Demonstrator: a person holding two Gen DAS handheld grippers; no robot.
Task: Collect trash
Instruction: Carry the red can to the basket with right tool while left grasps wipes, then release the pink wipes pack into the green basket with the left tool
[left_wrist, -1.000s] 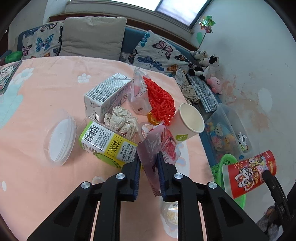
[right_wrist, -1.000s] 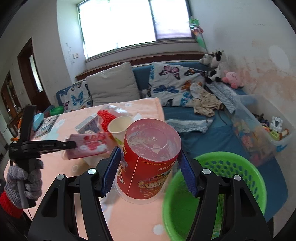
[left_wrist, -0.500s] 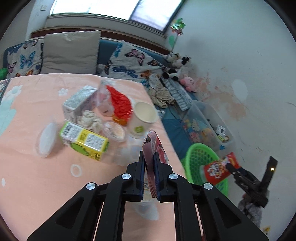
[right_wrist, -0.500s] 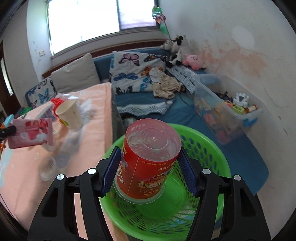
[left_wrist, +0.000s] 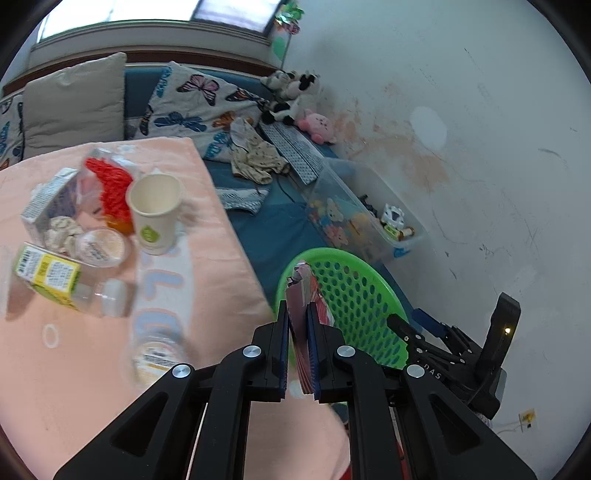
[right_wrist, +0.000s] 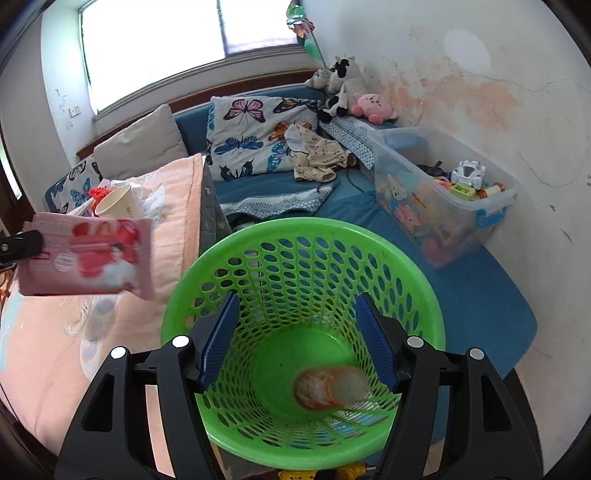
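My left gripper pinches a thin, floppy pink wrapper by its edge, just left of the green basket. My right gripper is opening, empty, above the fallen red cup.

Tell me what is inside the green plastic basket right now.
One red printed tub, blurred, lies at the bottom of the green perforated plastic basket. The floor section nearest the camera is hidden by the near rim.

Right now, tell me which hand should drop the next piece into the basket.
Left. Its tool grips the pink wrapper beside the green basket; the right tool is empty, jaws opening.
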